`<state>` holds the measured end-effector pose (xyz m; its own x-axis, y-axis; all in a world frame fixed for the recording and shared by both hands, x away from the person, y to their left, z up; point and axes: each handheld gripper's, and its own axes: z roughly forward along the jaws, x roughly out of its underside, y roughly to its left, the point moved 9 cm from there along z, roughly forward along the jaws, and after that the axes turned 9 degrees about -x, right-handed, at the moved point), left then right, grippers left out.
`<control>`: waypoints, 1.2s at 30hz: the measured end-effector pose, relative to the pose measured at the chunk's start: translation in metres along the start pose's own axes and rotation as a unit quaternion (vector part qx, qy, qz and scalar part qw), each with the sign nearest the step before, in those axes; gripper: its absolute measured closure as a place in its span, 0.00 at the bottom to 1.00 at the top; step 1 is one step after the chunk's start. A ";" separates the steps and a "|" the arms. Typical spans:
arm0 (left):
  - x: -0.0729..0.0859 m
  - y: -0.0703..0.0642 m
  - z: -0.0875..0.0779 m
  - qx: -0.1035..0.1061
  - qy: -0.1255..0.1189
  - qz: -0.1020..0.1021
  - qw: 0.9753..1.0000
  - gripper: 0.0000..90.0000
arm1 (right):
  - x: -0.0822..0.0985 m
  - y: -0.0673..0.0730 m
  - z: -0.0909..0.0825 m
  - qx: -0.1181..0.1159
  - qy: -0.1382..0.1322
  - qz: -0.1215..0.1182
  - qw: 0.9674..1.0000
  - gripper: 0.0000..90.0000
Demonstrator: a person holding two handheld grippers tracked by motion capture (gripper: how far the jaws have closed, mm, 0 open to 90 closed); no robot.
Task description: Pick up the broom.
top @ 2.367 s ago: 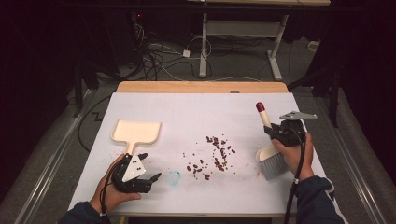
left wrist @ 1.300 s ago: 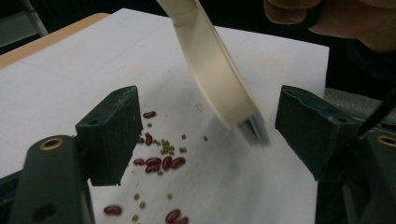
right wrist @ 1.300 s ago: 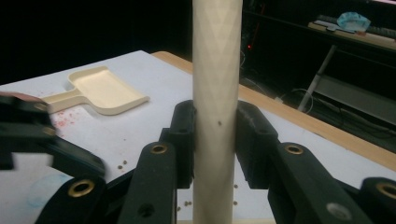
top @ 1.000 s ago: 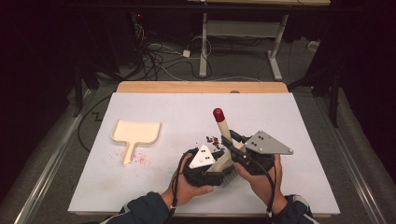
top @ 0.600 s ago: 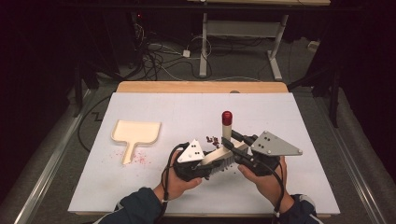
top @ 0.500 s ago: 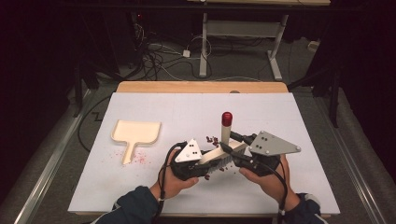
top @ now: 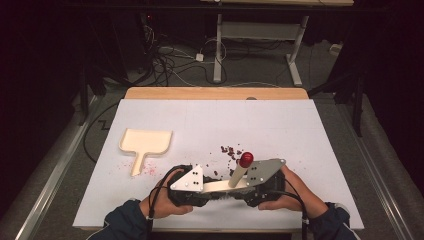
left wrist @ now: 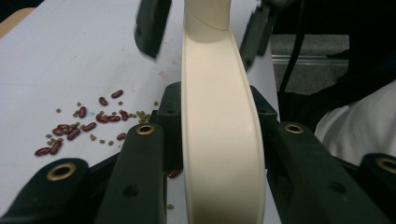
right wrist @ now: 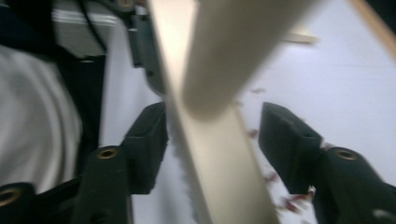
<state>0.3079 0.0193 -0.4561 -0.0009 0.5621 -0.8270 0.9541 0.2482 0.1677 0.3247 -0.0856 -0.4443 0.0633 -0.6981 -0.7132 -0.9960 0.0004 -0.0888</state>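
A cream brush [top: 220,186] with a red-tipped handle [top: 246,159] hangs low over the table's near edge, between both hands. My left gripper [top: 210,192] is shut on the brush head [left wrist: 219,140], one pad [left wrist: 169,109] pressed against each side. My right gripper [top: 239,194] faces it from the right; its jaws have just been opening. In the right gripper view the brush [right wrist: 219,158] lies between the right gripper's [right wrist: 212,135] jaws, and the right pad [right wrist: 285,140] stands clear of it. Red beans [top: 231,151] lie scattered just beyond.
A cream dustpan [top: 145,142] lies at the left of the white table [top: 300,130], with a few crumbs by its handle. More beans [left wrist: 84,126] lie left of the brush in the left gripper view. Cables and desk legs stand on the floor beyond.
The hands came together from the table's two sides. The brush has since sunk toward the near edge, the left jaws have closed on its head, and the right jaws have spread.
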 end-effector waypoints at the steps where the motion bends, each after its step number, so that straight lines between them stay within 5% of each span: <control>1: 0.000 0.000 0.000 0.003 -0.001 -0.002 1.000 0.72 | 0.001 0.003 0.004 -0.017 -0.016 0.001 1.000 0.63; 4: 0.000 0.002 -0.001 0.008 -0.009 -0.008 1.000 0.67 | 0.001 0.006 0.005 -0.039 -0.029 0.006 0.999 0.73; 7: -0.001 0.004 -0.002 0.000 -0.010 -0.006 1.000 0.63 | 0.001 0.007 0.004 -0.036 -0.030 -0.002 0.999 0.75; 14: 0.006 0.027 -0.011 -0.084 -0.004 -0.014 0.996 0.43 | 0.003 -0.006 0.000 0.000 -0.036 0.017 0.999 0.75; 15: 0.008 0.030 -0.015 -0.098 -0.003 -0.020 0.995 0.33 | 0.002 -0.012 -0.004 0.012 -0.043 0.026 0.999 0.75; 19: 0.024 0.043 -0.031 -0.169 0.006 -0.027 0.985 0.28 | 0.004 -0.023 -0.009 0.035 -0.050 0.043 0.997 0.75; 23: 0.046 0.058 -0.051 -0.243 0.030 -0.023 0.969 0.25 | 0.013 -0.041 -0.019 0.080 -0.048 0.074 0.993 0.75; 30: 0.086 0.075 -0.083 -0.291 0.037 -0.069 0.953 0.24 | 0.020 -0.062 -0.036 0.139 -0.055 0.102 0.984 0.75; 33: 0.102 0.078 -0.092 -0.294 0.037 -0.103 0.950 0.24 | 0.024 -0.068 -0.043 0.158 -0.055 0.109 0.980 0.75; 36: 0.119 0.078 -0.098 -0.304 0.054 -0.109 0.945 0.24 | 0.029 -0.076 -0.050 0.184 -0.053 0.119 0.974 0.75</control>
<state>0.3530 0.1823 -0.4887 -0.2402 0.5141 -0.8234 0.5789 0.7568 0.3036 0.3988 -0.1412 -0.4232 -0.1411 -0.5695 -0.8098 -0.8952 0.4226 -0.1412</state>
